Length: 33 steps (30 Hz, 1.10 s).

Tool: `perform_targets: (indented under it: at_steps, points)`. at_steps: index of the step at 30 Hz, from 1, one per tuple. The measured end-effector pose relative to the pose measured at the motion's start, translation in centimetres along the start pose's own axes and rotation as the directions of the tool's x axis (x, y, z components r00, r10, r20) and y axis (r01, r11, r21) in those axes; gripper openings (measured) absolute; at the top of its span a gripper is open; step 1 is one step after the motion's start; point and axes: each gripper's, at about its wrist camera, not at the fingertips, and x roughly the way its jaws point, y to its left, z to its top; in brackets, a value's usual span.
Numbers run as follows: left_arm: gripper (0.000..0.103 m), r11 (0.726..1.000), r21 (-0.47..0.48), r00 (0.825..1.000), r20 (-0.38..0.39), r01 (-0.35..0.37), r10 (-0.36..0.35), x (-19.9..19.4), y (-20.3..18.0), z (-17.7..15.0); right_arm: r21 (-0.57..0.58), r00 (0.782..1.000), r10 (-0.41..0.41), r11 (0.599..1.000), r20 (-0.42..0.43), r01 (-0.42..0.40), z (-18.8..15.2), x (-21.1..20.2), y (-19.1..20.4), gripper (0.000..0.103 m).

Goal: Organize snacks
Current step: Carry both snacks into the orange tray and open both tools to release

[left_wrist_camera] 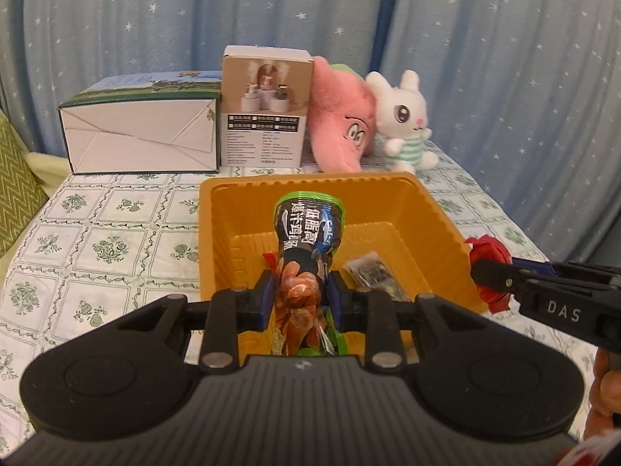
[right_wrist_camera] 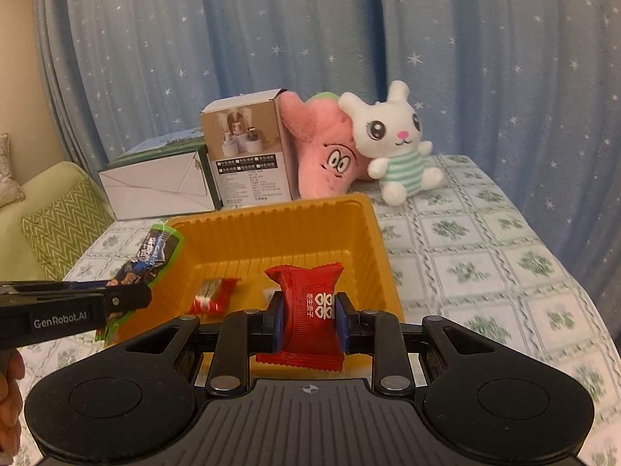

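Observation:
An orange plastic tray (left_wrist_camera: 438, 217) (right_wrist_camera: 372, 225) sits on the patterned tablecloth. My left gripper (left_wrist_camera: 300, 297) is shut on a long dark snack packet with a green end (left_wrist_camera: 308, 233), held over the tray's near edge; the packet also shows in the right wrist view (right_wrist_camera: 155, 250). My right gripper (right_wrist_camera: 309, 320) is shut on a red snack packet (right_wrist_camera: 308, 310), held over the tray's near right side; it shows in the left wrist view (left_wrist_camera: 491, 256). Inside the tray lie a small red-and-white packet (right_wrist_camera: 213, 295) and a dark packet (left_wrist_camera: 374, 273).
At the back stand a white-and-green carton (left_wrist_camera: 143, 132), a brown product box (left_wrist_camera: 266, 108), a pink plush (left_wrist_camera: 345, 116) and a white rabbit plush (left_wrist_camera: 407, 120). A green sofa with a cushion (right_wrist_camera: 58, 229) is at the left. A blue starred curtain hangs behind.

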Motion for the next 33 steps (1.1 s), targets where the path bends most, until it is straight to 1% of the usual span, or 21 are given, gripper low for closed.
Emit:
perform_targets:
  at_steps: [7,11,16,19,24,27,33]
  points:
    - [0.026,1.000,-0.012,1.000,0.005,0.002,-0.002,2.2,0.3,0.7,0.041,1.000,0.012,0.999,-0.022,-0.011,1.2,3.2,-0.2,0.027]
    - [0.026,1.000,-0.029,1.000,-0.014,0.006,-0.007,3.1,0.6,0.5,0.049,0.999,0.015,0.999,-0.030,-0.014,1.3,4.0,-0.1,0.027]
    - [0.026,1.000,-0.025,1.000,-0.023,0.006,-0.007,3.7,0.7,0.0,0.061,0.999,0.015,0.998,-0.038,-0.013,1.2,4.4,-0.1,0.027]
    - [0.029,0.999,-0.034,1.000,-0.011,-0.016,0.015,3.4,1.3,0.1,0.066,0.999,0.016,0.998,-0.042,-0.013,1.1,4.5,-0.2,0.027]
    - [0.032,0.998,-0.062,1.000,0.018,-0.020,0.021,2.4,2.2,0.6,0.081,0.999,0.022,0.997,-0.041,-0.018,1.1,4.5,-0.3,0.027]
    - [0.033,0.998,-0.064,1.000,0.021,-0.019,0.020,2.1,2.4,0.7,0.088,0.999,0.037,0.996,-0.035,-0.033,1.1,4.5,-0.2,0.027]
    - [0.040,0.998,-0.065,0.999,0.023,-0.021,0.022,2.0,2.5,0.6,0.112,0.998,0.067,0.992,-0.018,-0.065,1.3,4.7,0.1,0.027]
